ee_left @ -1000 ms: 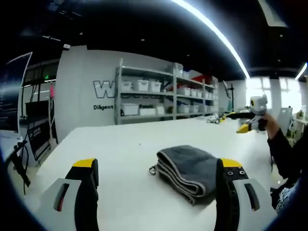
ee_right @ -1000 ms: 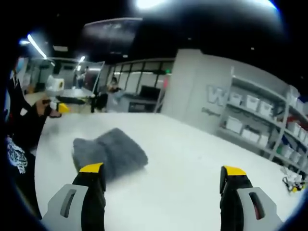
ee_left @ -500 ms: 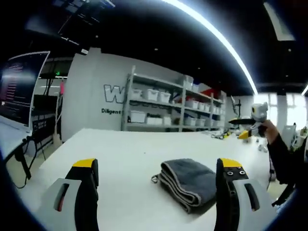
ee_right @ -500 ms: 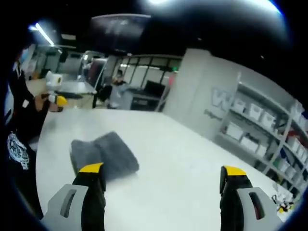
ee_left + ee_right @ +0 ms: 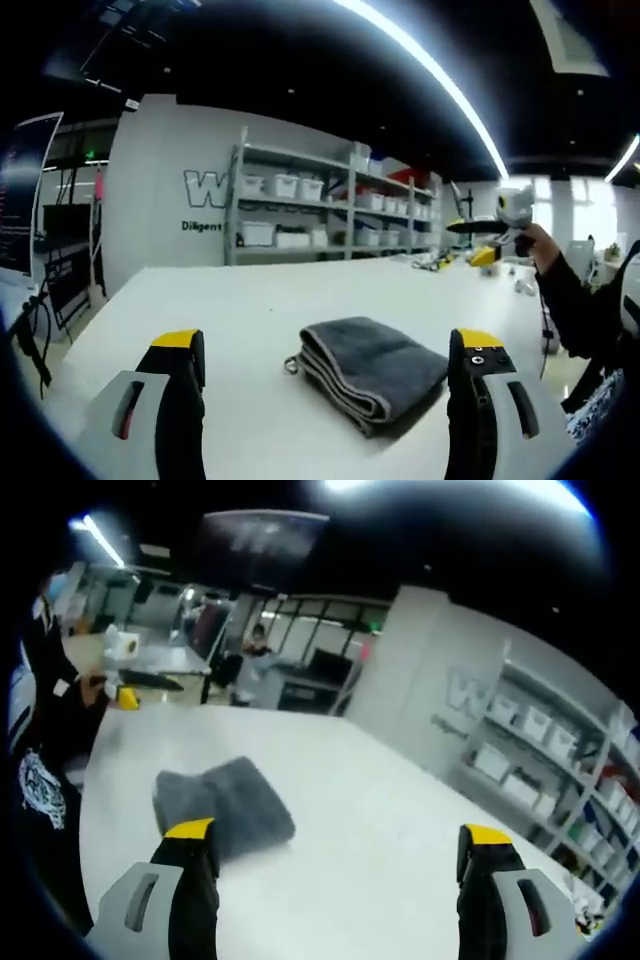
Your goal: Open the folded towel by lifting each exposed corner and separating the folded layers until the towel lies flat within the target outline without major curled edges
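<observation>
A folded grey towel (image 5: 372, 368) lies on a white table (image 5: 220, 300), ahead of the left gripper (image 5: 325, 350), between its wide-open, empty jaws and nearer the right one. In the right gripper view, the towel (image 5: 225, 805) sits just beyond the left jaw of the right gripper (image 5: 338, 835), also wide open and holding nothing.
</observation>
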A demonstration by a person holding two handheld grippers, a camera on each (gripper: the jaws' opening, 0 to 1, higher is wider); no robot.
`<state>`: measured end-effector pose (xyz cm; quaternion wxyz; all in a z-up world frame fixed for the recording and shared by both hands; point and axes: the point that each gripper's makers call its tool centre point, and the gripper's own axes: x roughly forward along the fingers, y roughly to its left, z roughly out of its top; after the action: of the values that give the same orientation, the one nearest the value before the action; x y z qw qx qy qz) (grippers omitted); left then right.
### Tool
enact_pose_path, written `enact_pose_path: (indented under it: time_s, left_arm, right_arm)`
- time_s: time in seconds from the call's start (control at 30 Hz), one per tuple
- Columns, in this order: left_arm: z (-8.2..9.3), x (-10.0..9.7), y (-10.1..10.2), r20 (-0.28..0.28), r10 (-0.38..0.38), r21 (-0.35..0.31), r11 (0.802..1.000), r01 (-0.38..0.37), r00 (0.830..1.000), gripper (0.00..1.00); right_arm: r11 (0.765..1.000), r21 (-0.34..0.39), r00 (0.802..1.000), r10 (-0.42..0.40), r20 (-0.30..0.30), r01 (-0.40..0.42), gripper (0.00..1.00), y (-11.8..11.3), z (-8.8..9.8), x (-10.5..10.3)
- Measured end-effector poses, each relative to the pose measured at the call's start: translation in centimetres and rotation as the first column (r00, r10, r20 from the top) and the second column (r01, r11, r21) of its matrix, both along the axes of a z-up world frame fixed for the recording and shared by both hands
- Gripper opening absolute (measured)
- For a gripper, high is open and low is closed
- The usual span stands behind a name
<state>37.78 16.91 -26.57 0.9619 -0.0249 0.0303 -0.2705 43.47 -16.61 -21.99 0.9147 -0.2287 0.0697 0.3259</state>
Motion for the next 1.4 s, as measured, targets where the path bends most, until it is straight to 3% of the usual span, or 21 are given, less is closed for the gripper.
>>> enact_pose_path:
  time_s: [0.6,1.0,1.1,1.27,1.33,1.4]
  left_arm:
    - [-0.2,0.0,-0.4,-0.011,-0.002,-0.024,1.0,0.002,1.0,0.99]
    - [-0.2,-1.1,-1.0,0.001,-0.008,-0.048,0.999,0.008,1.0,0.99]
    - [-0.1,-1.7,-1.3,-0.015,-0.013,-0.131,0.991,0.011,1.0,0.99]
    - [-0.3,-2.3,-0.8,-0.025,0.06,-0.212,0.975,-0.064,0.998,0.99]
    - [-0.4,-3.0,-1.4,-0.047,0.038,-0.285,0.957,-0.05,0.998,0.99]
    - [-0.5,-3.7,-1.7,-0.073,0.019,-0.376,0.926,-0.045,0.997,0.99]
  right_arm:
    - [0.998,-0.065,1.0,0.025,-0.004,-0.025,1.0,1.3,0.1,0.8]
    - [0.99,-0.119,0.997,0.072,-0.016,-0.074,1.0,2.2,2.3,2.0]
    - [0.985,-0.152,0.997,0.077,-0.026,-0.08,1.0,2.7,2.3,2.2]
    - [0.974,-0.195,0.993,0.114,-0.032,-0.118,1.0,4.3,3.4,1.9]
    - [0.969,-0.21,0.991,0.129,-0.031,-0.132,1.0,4.8,4.1,1.8]
    - [0.964,-0.227,0.99,0.136,-0.031,-0.14,1.0,5.1,4.8,1.8]
